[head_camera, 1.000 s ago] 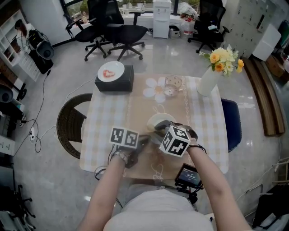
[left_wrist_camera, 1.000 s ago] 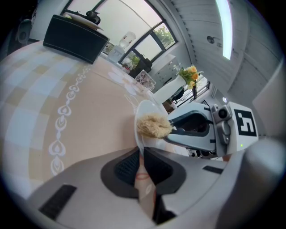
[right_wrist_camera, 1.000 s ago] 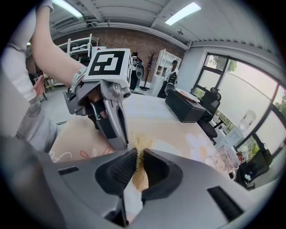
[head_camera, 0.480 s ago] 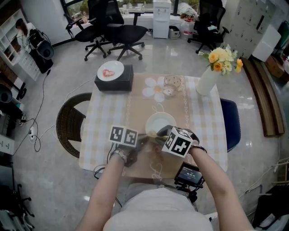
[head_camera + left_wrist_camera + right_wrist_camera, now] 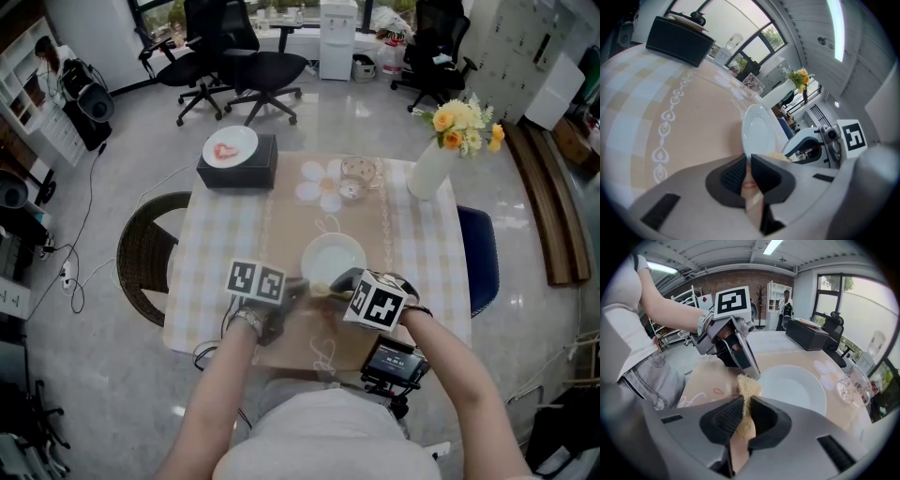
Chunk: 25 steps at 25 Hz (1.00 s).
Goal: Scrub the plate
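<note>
A white plate sits on the beige runner near the table's front; it also shows in the left gripper view as a tilted plate and in the right gripper view as a plate. My left gripper is shut on the plate's near-left rim, which runs between its jaws. My right gripper is shut on a yellowish fibrous scrub pad. The pad sits at the plate's near edge, right beside the left gripper's fingertips.
At the back left stands a black box carrying a small plate. A glass cup and a white vase of flowers stand at the back. A wicker chair is left, a blue chair right, a small device at the near edge.
My right gripper with the scrub pad has slid from over the plate's middle toward me and to the right, uncovering most of the plate. The left gripper has stayed on the rim.
</note>
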Tool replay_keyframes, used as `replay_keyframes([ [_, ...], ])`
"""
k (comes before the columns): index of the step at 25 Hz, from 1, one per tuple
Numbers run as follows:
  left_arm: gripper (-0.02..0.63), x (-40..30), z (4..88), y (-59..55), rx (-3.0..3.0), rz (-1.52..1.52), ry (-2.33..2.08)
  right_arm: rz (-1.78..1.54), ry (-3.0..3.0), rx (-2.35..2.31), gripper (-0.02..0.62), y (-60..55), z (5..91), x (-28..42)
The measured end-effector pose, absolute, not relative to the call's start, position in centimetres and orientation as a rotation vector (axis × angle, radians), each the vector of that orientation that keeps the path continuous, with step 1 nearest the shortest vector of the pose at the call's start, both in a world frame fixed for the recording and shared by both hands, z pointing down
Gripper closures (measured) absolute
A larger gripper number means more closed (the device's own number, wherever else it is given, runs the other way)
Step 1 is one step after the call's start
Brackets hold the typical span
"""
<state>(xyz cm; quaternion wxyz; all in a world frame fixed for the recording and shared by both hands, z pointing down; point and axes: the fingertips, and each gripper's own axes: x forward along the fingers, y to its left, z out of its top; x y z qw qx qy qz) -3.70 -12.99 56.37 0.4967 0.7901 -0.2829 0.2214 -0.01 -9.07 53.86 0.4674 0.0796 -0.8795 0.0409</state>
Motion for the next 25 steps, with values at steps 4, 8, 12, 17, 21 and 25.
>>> replay_keyframes([
  [4, 0.581, -3.7, 56.2, -12.8, 1.916, 0.535, -0.685, 0.150, -2.252, 0.256, 0.545, -10.4, 51.8, 0.0],
  [8, 0.581, -3.7, 56.3, -12.9, 1.920, 0.539, -0.695, 0.071, -2.297, 0.378, 0.545, -13.8, 49.6, 0.6],
  [12, 0.581, -3.8, 56.3, -12.9, 1.924, 0.537, -0.687, 0.006, -2.295, 0.453, 0.545, -16.3, 48.2, 0.4],
  [17, 0.581, -3.8, 56.4, -12.9, 1.923, 0.532, -0.680, -0.124, -2.244, 0.442, 0.545, -18.2, 48.4, -0.4],
  [21, 0.581, -3.8, 56.3, -12.8, 1.927, 0.532, -0.678, -0.161, -2.242, 0.438, 0.545, -19.0, 48.7, -1.2],
  [25, 0.581, -3.7, 56.3, -12.8, 1.937, 0.530, -0.679, -0.226, -2.202, 0.396, 0.545, -19.0, 49.8, -1.2],
])
